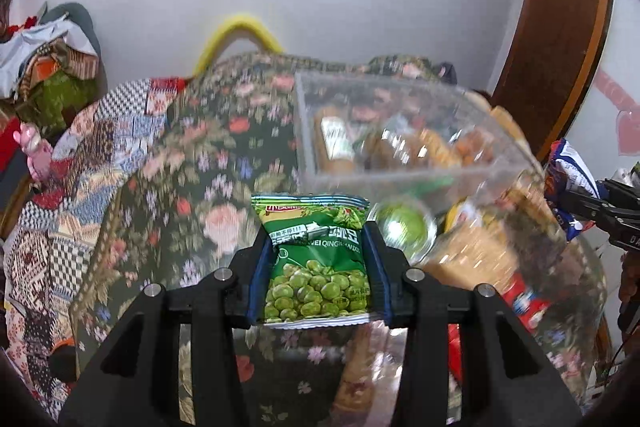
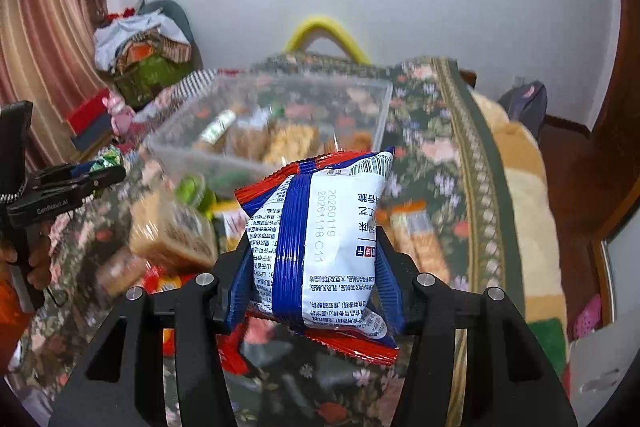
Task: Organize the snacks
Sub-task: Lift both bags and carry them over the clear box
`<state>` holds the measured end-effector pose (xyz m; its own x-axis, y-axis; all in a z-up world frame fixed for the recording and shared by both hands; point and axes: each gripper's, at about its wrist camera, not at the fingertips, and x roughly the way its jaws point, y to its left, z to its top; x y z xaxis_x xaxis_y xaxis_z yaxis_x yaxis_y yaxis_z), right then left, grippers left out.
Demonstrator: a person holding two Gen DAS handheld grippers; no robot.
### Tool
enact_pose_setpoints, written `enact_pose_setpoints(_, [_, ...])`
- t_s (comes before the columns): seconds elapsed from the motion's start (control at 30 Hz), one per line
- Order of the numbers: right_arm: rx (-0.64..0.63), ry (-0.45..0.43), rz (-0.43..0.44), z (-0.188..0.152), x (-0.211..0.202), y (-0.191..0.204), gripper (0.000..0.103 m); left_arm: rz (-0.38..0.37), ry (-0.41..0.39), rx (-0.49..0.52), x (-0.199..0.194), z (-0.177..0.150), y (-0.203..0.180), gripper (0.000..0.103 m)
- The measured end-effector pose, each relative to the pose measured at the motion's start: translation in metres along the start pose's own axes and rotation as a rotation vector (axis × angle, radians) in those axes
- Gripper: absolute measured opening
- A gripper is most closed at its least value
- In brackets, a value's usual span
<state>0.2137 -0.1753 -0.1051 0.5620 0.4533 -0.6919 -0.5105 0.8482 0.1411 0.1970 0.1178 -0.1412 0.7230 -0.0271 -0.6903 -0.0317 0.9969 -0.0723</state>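
My left gripper is shut on a green pea snack packet and holds it above the floral table, in front of a clear plastic bin that holds several snacks. My right gripper is shut on a white, blue and red snack packet, also lifted, to the right of the bin. The right gripper and its packet show at the right edge of the left wrist view. The left gripper shows at the left of the right wrist view.
Loose snacks lie on the floral tablecloth below the bin: a cracker pack, a green round item, red packets. A pile of clothes lies at the far left. A wooden door frame stands on the right.
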Motion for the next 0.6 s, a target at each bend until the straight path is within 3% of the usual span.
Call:
enact_pose_setpoints(0.33, [-0.014, -0.140, 0.001, 0.045, -0.009, 0.008, 0.050, -0.040, -0.114, 0.011, -0.013, 0.053, -0.026, 0.043])
enact_pose_setpoints(0.6, [-0.004, -0.169, 0.011, 0.067, 0.009, 0.014, 0.050, -0.067, -0.095, -0.001, 0.014, 0.080, -0.039, 0.043])
